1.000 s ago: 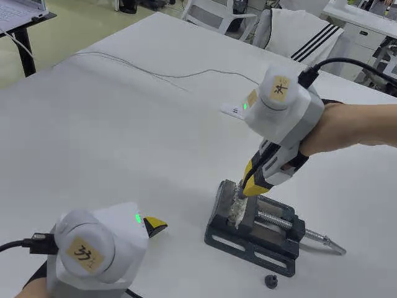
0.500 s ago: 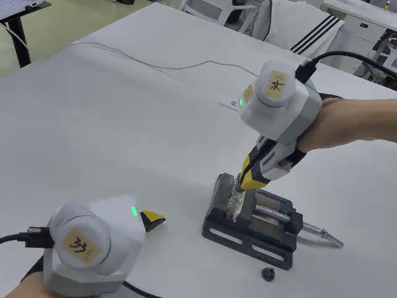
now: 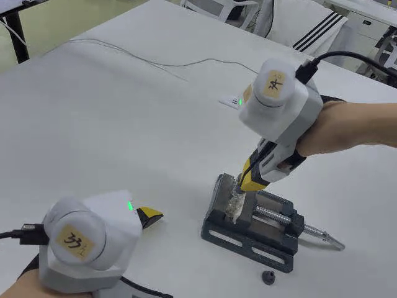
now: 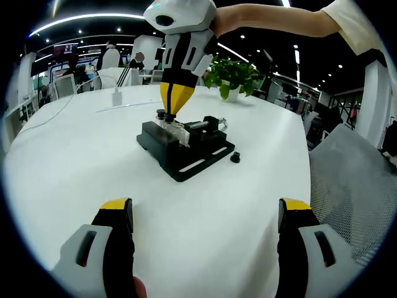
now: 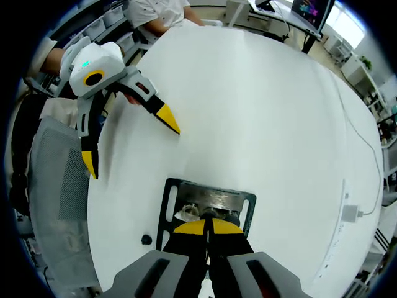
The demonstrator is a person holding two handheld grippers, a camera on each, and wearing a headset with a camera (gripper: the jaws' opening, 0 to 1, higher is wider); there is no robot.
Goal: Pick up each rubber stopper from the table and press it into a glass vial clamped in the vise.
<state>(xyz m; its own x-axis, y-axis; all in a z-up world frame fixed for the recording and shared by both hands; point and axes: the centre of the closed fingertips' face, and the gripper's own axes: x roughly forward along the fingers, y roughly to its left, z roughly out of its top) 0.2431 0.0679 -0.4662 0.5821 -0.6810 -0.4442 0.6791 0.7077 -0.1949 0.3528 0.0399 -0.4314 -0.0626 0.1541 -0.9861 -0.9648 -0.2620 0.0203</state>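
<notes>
Right gripper view, right claw [image 5: 208, 225] clenched above vise [image 5: 167, 211], vial [image 5: 188, 215] largely hidden, left claw [image 5: 133, 150] spread open

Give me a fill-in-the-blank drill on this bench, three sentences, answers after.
The right tongs are ___ over the vial in the vise.
The left tongs stand wide ___.
One loose stopper lies on the ___ beside the vise.
Missing: shut; open; table.

Matt white table [image 3: 93, 124], dark matt metal vise [image 3: 248, 239] with shiny screw [image 3: 276, 217], clear glass vial [image 3: 235, 205].
</notes>
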